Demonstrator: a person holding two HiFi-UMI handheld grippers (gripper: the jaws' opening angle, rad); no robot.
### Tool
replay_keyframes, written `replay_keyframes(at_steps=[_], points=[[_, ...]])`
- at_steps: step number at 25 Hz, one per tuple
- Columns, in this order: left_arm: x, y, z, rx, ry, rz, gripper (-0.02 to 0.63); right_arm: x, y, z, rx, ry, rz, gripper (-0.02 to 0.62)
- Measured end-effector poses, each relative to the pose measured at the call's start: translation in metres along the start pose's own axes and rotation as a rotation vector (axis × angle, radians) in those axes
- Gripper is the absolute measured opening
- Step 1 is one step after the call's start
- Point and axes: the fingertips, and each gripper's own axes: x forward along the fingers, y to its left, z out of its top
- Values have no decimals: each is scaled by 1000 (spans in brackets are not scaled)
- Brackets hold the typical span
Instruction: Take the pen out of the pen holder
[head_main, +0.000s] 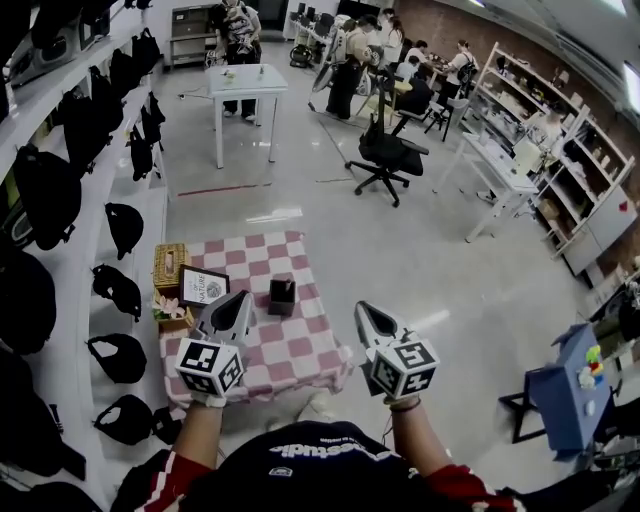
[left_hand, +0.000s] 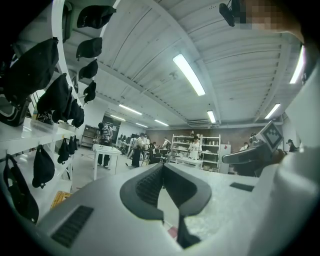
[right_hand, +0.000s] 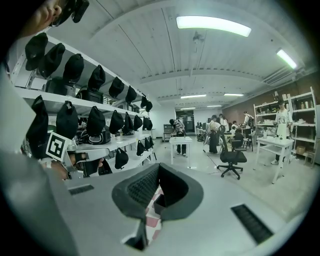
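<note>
My worry is the pen holder (head_main: 282, 297): it looks small and light, standing free on the checked cloth (head_main: 300, 350). If I come in with jaws this tight, I expect to knock it over or drag it along when I pull. The pen (head_main: 290, 284) shows only as a thin dark tip above the rim, so a poorly lined-up pinch could slip off it.

Both tools are empty. The left gripper (head_main: 238, 303) has its jaws together, and so does the right gripper (head_main: 365, 313). In the head view the holder sits between them, near the left gripper's tips at about 3 o'clock. From the right gripper's tips it lies at 9 o'clock, farther off.
</note>
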Motion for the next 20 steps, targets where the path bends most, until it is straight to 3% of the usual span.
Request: replay_keyframes(at_steps=[13,20], points=[[10,3,6,-2,-14,27,6,20,-5,8,-7,-7,59,3],[25,-2,16,53,-24,47,7,23,-19,17,-11,-31,70,3]])
